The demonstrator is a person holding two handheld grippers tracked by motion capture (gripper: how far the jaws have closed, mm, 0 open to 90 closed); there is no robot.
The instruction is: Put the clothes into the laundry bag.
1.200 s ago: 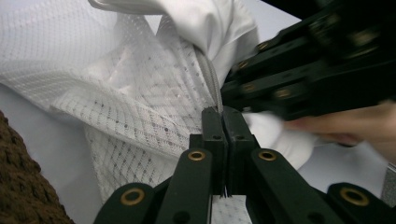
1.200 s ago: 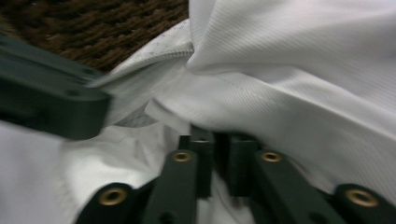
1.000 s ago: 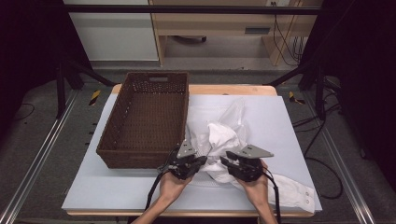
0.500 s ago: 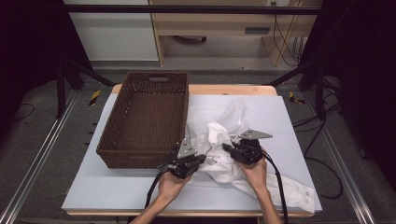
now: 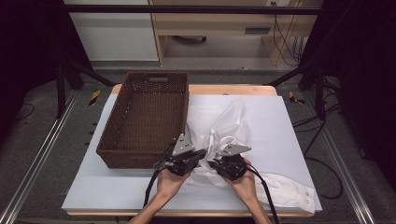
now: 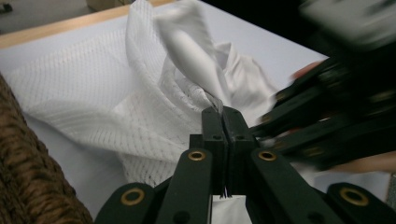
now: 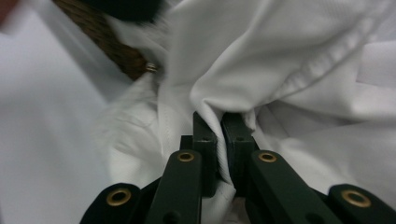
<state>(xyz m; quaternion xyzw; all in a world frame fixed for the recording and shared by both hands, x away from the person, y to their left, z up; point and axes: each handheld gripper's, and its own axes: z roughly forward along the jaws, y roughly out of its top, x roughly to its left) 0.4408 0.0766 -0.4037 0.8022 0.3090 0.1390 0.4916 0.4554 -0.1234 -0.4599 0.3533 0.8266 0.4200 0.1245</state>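
Both grippers, left (image 5: 201,154) and right (image 5: 211,163), clamp jaws on the white shirt (image 5: 224,121); lift evenly, clear the basket (image 5: 147,116) rim.

— What do your tools look like?

— My left gripper (image 5: 198,156) and right gripper (image 5: 215,163) are black, each topped with a grey three-cornered plate. The fingers (image 6: 214,130) are flat black bars on arms pinned with brass-ringed rivets.

— Any wiring?

— A black cable (image 5: 152,186) trails back from each along my bare forearms; no sleeves show.
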